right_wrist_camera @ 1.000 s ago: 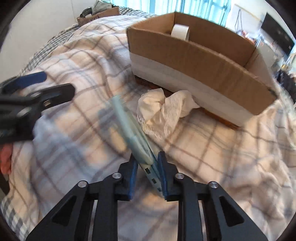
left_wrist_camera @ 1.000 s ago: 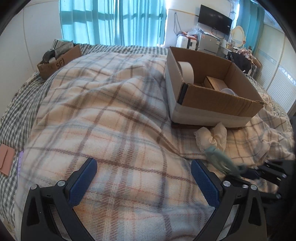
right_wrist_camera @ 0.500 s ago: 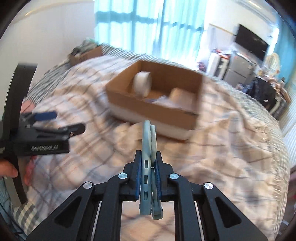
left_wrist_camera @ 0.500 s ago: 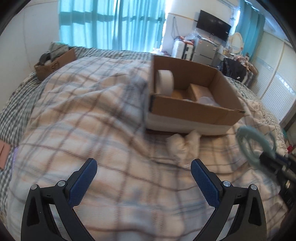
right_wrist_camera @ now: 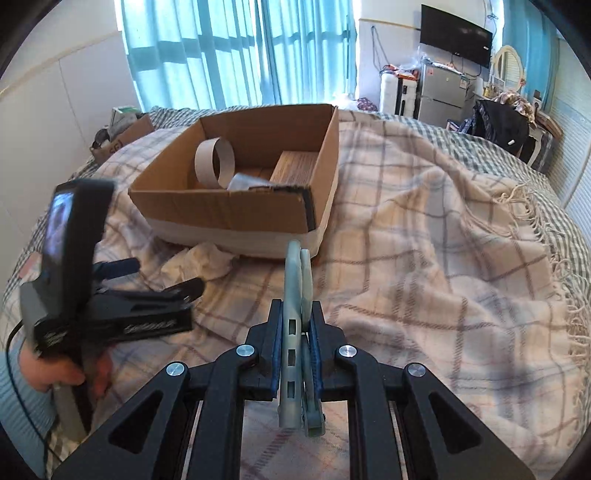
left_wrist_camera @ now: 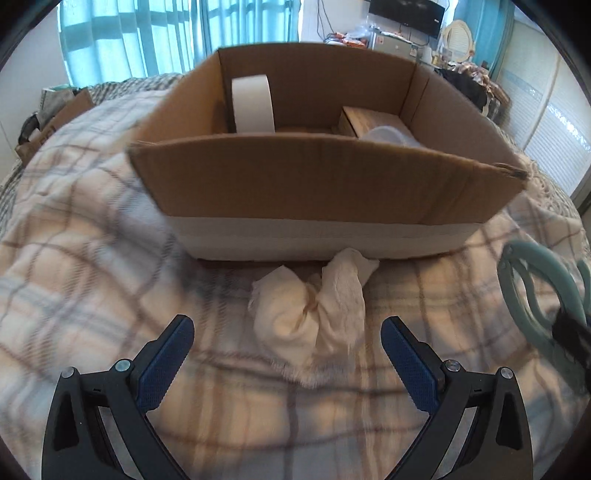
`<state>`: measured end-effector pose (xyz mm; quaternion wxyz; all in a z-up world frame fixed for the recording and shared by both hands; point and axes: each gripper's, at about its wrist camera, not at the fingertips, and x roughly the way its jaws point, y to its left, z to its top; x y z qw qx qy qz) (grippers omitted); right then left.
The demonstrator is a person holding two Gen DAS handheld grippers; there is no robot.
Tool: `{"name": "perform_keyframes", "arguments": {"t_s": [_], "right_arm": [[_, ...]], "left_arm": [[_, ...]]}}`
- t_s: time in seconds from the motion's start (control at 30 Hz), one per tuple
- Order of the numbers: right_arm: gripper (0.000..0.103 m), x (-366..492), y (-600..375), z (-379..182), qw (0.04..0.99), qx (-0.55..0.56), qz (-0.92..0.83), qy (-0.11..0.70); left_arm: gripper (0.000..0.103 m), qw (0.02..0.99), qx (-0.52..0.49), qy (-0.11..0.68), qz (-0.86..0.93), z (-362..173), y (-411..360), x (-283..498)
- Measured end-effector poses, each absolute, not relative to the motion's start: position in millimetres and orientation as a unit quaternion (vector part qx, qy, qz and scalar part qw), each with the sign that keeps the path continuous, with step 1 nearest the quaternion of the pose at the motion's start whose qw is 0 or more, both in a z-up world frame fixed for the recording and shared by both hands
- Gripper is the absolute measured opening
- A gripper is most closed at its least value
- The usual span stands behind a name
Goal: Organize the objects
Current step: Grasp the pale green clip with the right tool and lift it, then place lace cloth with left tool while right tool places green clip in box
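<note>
An open cardboard box (left_wrist_camera: 325,192) sits on a plaid blanket (left_wrist_camera: 92,266); it holds a white tape roll (left_wrist_camera: 253,103), a small brown box (left_wrist_camera: 373,120) and clear plastic. A crumpled white cloth (left_wrist_camera: 317,314) lies in front of the box, just ahead of my open, empty left gripper (left_wrist_camera: 288,354). My right gripper (right_wrist_camera: 297,325) is shut on pale teal scissors (right_wrist_camera: 297,291), handles forward, held above the blanket to the right of the box (right_wrist_camera: 236,218). The scissors' handles (left_wrist_camera: 535,295) show at the right edge of the left wrist view. The cloth (right_wrist_camera: 199,262) and left gripper (right_wrist_camera: 122,291) show in the right wrist view.
A second small cardboard box (right_wrist_camera: 122,138) with items stands at the bed's far left corner. Blue curtains (right_wrist_camera: 236,55), a TV (right_wrist_camera: 456,33) and a fridge (right_wrist_camera: 443,94) are behind the bed. The blanket's fringe (right_wrist_camera: 543,236) hangs at the right.
My left gripper has moved forward toward the cloth and box, which now loom large. My right gripper has lifted the scissors and drawn back, staying shut on them.
</note>
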<state>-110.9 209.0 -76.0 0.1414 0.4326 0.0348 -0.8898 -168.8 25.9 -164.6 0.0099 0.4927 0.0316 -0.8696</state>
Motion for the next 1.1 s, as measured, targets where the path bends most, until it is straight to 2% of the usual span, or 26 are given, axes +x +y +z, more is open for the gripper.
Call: {"name": "perform_keyframes", "arguments": {"t_s": [0.1,0.13,0.17,0.2,0.23,0.27,0.37,0.5,0.7,1.1], "right_arm": [[0.012,-112,209,-82,0.142,0.438,-0.887,0.038],[0.012,-113,210,-85,0.141,0.439,-0.887,0.037],[0.012,-113,210,-86,0.141,0.441,-0.886,0.037],[0.012,-113,210,-87,0.140,0.441,-0.886,0.037],[0.012,-112,210,-87,0.139,0.441,-0.886,0.038],[0.012,-110,209,-86,0.137,0.439,-0.887,0.040],[0.012,-105,207,-82,0.138,0.431,-0.891,0.042],[0.012,-92,202,-68,0.142,0.416,-0.897,0.042],[0.012,-65,191,-37,0.142,0.386,-0.910,0.043],[0.012,-32,169,42,0.144,0.310,-0.937,0.064]], "left_arm": [[0.098,0.003,0.500,0.038,-0.865,-174,26,-176],[0.088,-0.002,0.501,0.037,-0.865,-175,27,-176],[0.072,-0.011,0.503,0.038,-0.863,-177,28,-175],[0.064,-0.017,0.505,0.039,-0.862,-178,29,-174],[0.050,-0.024,0.508,0.040,-0.860,-178,28,-172],[0.040,-0.033,0.508,0.040,-0.860,-177,29,-168],[0.026,-0.047,0.498,0.035,-0.865,-168,29,-153],[0.021,-0.064,0.477,0.031,-0.876,-145,28,-122],[0.021,-0.076,0.432,0.028,-0.898,-101,20,-73],[0.021,-0.077,0.331,0.030,-0.940,-1,-2,-53]]}}
